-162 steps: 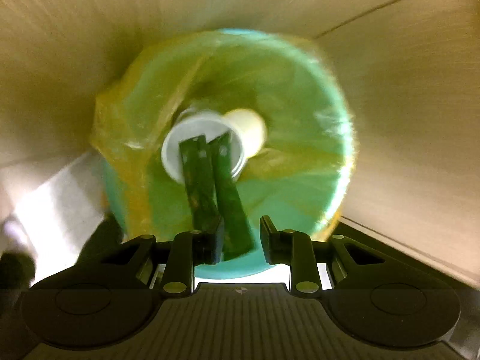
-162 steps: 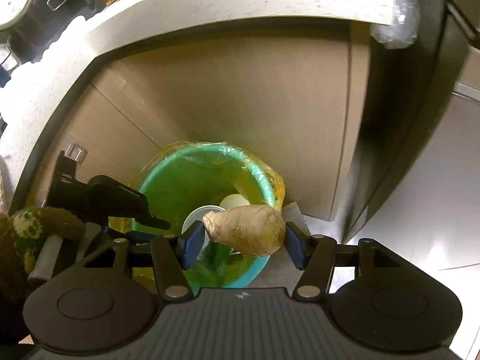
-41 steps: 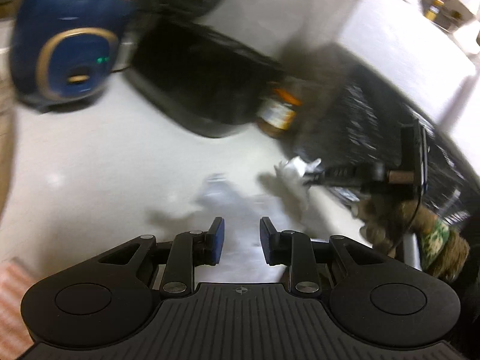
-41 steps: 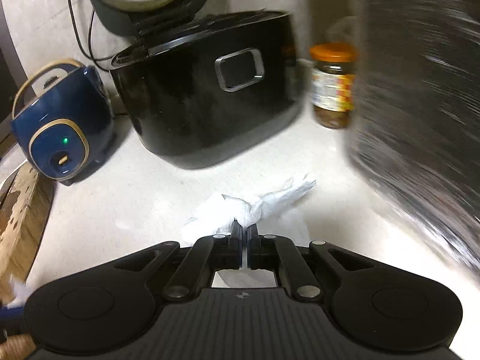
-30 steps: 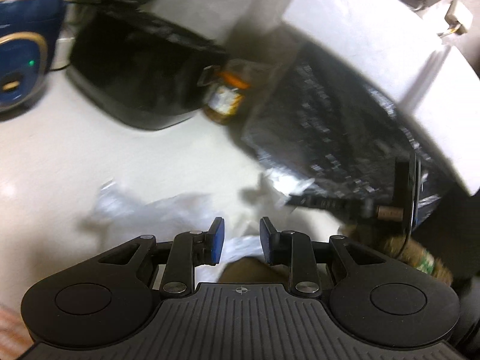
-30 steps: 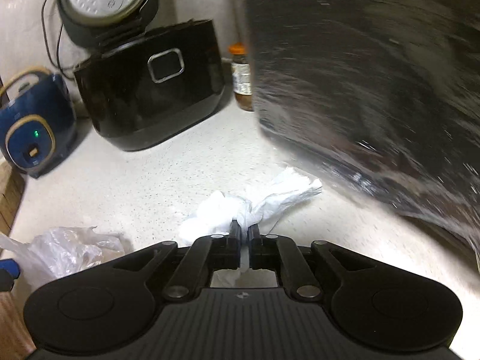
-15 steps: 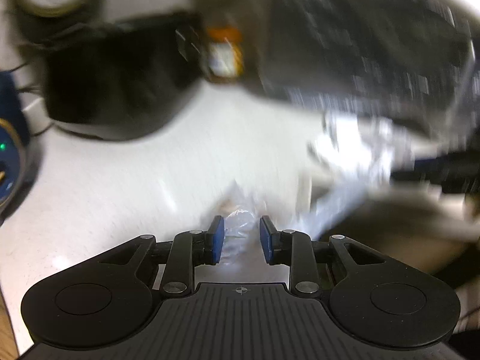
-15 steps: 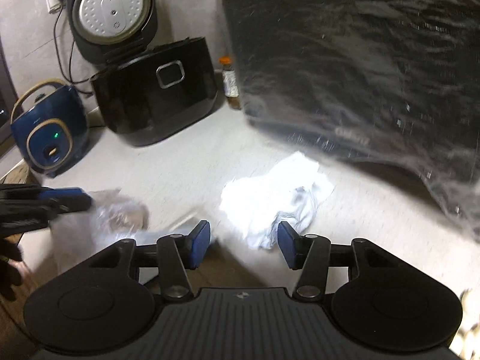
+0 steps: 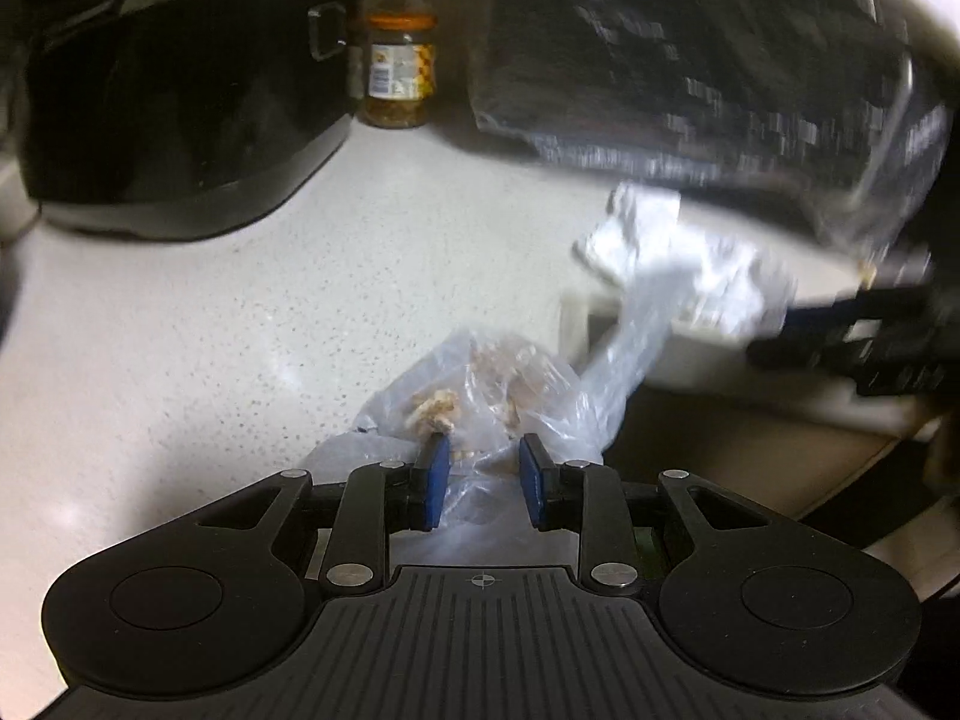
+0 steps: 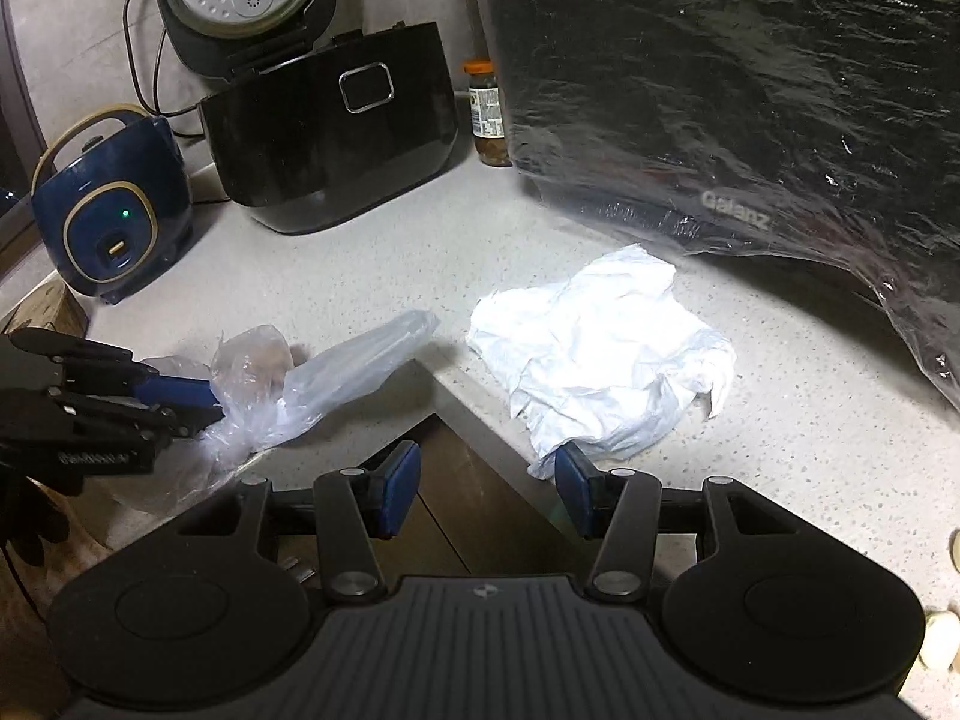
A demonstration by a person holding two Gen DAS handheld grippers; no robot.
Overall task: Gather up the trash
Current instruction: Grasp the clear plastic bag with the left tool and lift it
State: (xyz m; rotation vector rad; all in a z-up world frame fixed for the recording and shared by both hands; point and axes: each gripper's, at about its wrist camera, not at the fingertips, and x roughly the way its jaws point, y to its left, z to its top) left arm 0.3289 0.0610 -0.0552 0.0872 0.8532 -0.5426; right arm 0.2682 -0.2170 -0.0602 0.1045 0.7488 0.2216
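A clear plastic bag [image 9: 480, 384] holding pale food scraps lies at the counter's edge. My left gripper [image 9: 483, 471] is open around the bag's near end, film between its blue pads, which do not press on it. In the right wrist view the same left gripper [image 10: 192, 402] reaches the bag [image 10: 312, 378] from the left. A crumpled white paper [image 10: 600, 360] lies loose on the counter. My right gripper [image 10: 486, 489] is open just short of it, its right pad at the paper's near edge. In the left wrist view the paper [image 9: 660, 252] is blurred.
On the speckled countertop [image 10: 336, 276] stand a black rice cooker [image 10: 336, 138], a blue appliance [image 10: 108, 222], a jar [image 10: 489, 114] and a film-wrapped black microwave [image 10: 750, 90]. The counter's inner corner [image 10: 456, 396] sits between my grippers, with brown cabinet below.
My right gripper opened and let go of the white paper, which now lies on the counter, and drew back. My left gripper swung down over the clear bag.
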